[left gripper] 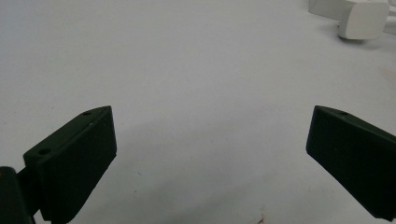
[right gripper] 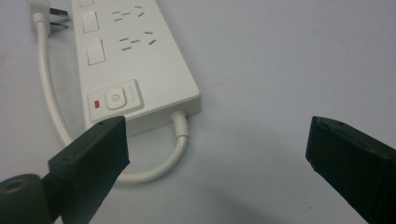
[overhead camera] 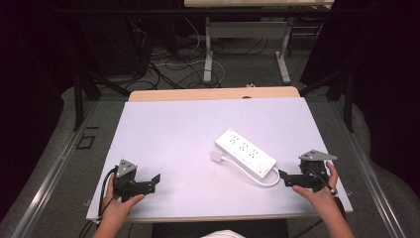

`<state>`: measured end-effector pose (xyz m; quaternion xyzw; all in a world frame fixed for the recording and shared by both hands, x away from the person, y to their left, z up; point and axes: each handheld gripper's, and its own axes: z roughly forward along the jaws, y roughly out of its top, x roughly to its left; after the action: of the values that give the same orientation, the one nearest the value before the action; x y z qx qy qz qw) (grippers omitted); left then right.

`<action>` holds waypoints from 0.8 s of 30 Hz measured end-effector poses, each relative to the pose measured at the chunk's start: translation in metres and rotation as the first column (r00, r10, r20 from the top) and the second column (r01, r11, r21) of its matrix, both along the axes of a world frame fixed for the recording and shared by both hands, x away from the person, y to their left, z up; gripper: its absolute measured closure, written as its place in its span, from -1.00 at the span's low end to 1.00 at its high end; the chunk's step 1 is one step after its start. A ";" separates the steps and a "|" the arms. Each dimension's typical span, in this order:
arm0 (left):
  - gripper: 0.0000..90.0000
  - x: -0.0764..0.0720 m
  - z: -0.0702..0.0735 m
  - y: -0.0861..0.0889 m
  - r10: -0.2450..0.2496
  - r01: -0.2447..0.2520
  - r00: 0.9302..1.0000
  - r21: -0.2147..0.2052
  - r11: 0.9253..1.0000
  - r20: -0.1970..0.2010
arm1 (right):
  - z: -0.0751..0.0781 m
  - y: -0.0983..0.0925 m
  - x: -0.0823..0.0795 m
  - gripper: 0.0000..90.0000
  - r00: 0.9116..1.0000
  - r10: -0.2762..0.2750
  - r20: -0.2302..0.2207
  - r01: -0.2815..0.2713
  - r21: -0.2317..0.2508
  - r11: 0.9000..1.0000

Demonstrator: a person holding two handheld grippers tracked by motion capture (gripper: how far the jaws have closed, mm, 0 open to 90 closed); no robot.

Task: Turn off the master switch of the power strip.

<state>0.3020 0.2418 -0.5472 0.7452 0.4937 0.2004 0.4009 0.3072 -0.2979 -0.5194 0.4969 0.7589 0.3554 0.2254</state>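
Observation:
A white power strip [overhead camera: 245, 152] lies at an angle on the white table [overhead camera: 173, 129], right of centre. Its short cable [overhead camera: 271, 179] loops from the near end back along the strip to a white plug [overhead camera: 216, 156] lying at its left side. My right gripper [overhead camera: 283, 177] is open just right of the cable loop, pointing at the strip's near end. In the right gripper view the strip [right gripper: 135, 60], its power button [right gripper: 114, 99] and cable [right gripper: 180, 149] lie ahead of the open jaws [right gripper: 217, 140]. My left gripper [overhead camera: 154, 179] is open over bare table at the near left; its view shows the gripper [left gripper: 210, 135] with the plug [left gripper: 362, 21] far off.
The table's near edge runs just below both hands. Beyond the far edge are a wooden strip [overhead camera: 213, 93], desk legs [overhead camera: 208, 54] and tangled floor cables [overhead camera: 168, 64]. Dark frame posts [overhead camera: 78, 99] stand at either side.

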 end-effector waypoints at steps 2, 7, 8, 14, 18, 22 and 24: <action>-0.96 0.000 0.000 0.001 0.006 -0.006 1.000 -0.004 1.000 0.000 | 0.001 0.002 0.002 -0.85 1.000 0.008 -0.008 -0.008 -0.013 1.000; -0.95 -0.001 0.000 0.002 0.012 -0.012 1.000 -0.006 1.000 0.002 | 0.004 0.004 0.004 -0.80 0.999 0.030 -0.019 -0.031 -0.040 0.999; -0.95 -0.001 0.000 0.002 0.014 -0.014 1.000 -0.008 1.000 0.005 | 0.005 0.005 0.005 -0.80 0.999 0.034 -0.025 -0.035 -0.054 0.998; -0.95 -0.002 0.000 0.002 0.017 -0.017 1.000 -0.007 1.000 0.003 | 0.009 0.008 0.008 -0.70 0.997 0.060 -0.046 -0.064 -0.096 0.993; -0.95 -0.001 0.000 0.002 0.018 -0.018 1.000 -0.007 1.000 0.003 | 0.013 0.010 0.009 -0.68 0.995 0.084 -0.048 -0.090 -0.126 0.988; -0.95 -0.001 0.000 0.002 0.019 -0.019 1.000 -0.007 1.000 0.005 | 0.016 0.014 0.009 -0.67 0.995 0.084 -0.059 -0.092 -0.146 0.985; -0.95 -0.001 0.000 0.002 0.018 -0.018 1.000 -0.005 1.000 0.006 | 0.017 0.015 0.010 -0.67 0.994 0.094 -0.063 -0.102 -0.146 0.984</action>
<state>0.3008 0.2441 -0.5474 0.7390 0.4999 0.2050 0.4024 0.3170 -0.2827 -0.5019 0.4504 0.8129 0.2944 0.2227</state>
